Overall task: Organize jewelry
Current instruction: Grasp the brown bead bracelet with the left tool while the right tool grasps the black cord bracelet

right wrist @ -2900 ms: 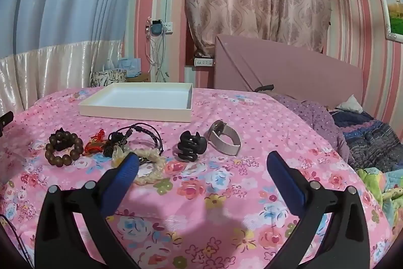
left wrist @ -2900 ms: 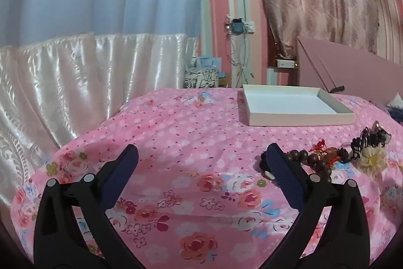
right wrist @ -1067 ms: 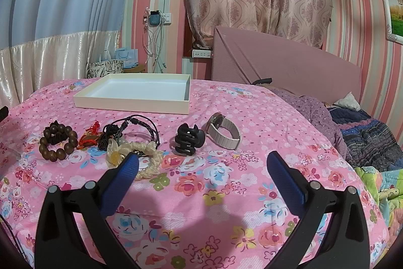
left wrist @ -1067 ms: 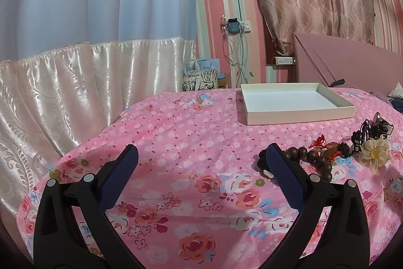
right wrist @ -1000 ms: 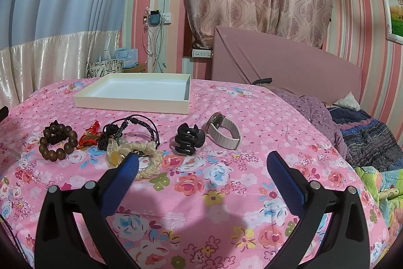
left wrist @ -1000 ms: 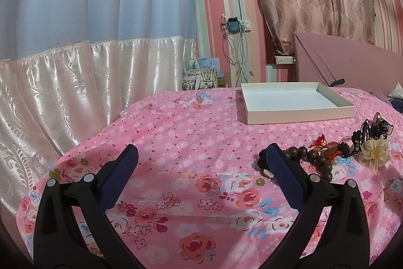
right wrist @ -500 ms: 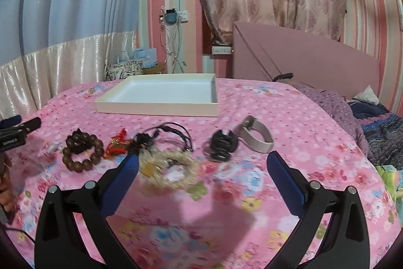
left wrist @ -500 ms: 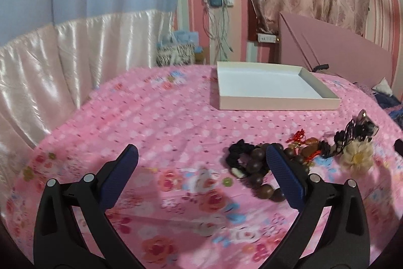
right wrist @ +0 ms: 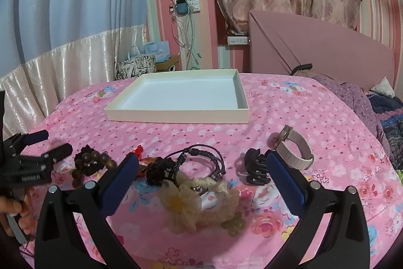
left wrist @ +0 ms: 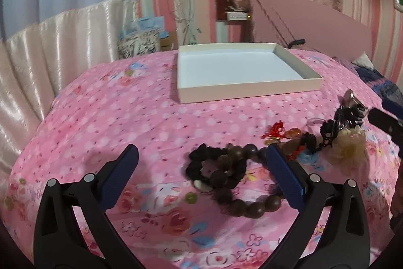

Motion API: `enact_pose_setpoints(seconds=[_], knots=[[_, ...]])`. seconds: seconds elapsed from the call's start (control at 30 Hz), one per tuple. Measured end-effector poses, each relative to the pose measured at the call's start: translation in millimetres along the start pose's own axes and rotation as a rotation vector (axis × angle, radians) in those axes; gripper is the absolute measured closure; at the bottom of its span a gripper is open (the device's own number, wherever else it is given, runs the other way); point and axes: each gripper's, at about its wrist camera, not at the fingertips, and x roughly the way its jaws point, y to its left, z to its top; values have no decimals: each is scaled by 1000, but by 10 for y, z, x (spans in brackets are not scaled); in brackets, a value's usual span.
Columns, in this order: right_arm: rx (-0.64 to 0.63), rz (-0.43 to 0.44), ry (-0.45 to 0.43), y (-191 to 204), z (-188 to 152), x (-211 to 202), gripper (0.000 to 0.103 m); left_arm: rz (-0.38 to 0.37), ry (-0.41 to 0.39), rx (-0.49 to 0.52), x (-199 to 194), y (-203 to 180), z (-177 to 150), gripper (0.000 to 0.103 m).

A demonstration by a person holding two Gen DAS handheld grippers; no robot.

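Note:
A row of jewelry lies on the pink floral bedspread. My left gripper (left wrist: 201, 160) is open and low over the wooden bead bracelet (left wrist: 239, 196) and a black scrunchie (left wrist: 206, 164), which lie between its fingers. My right gripper (right wrist: 202, 163) is open above the cream flower scrunchie (right wrist: 196, 203) and the black cord bracelets (right wrist: 201, 155). A black claw clip (right wrist: 254, 168) and a beige-strapped watch (right wrist: 294, 148) lie just past its right finger. The right wrist view also shows the left gripper (right wrist: 56, 141) beside the beads (right wrist: 93, 163). The white tray (right wrist: 176, 116) behind holds nothing.
A red knotted charm (left wrist: 277, 130) lies between the beads and the cords. A pink headboard (right wrist: 314, 54), a purple blanket (right wrist: 352, 97) and curtains stand behind the bed. A hand (right wrist: 15, 208) holds the left gripper at the bed's left edge.
Both grippers have moved forward and down toward the jewelry. The left one swung right, so the beads now lie between its fingers. Both stay open.

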Motion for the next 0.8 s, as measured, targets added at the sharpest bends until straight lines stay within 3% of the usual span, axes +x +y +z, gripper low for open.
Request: enact_pose_setpoints(seconds=[0.17,0.33,0.57,0.8], knots=[[5,-10,7,-40,15,39,2,-26,41,-10,130,-38,-9,27],[21,-5,21,-103,27,103,2,-45,69,-25,220,-57,-46,32],[36,19,71,-106,50,320,2,-40,147,-29,445,-110,-31,57],[73,40,120,-31,45,588,2,-40,180,-7,622,-252,-64,57]])
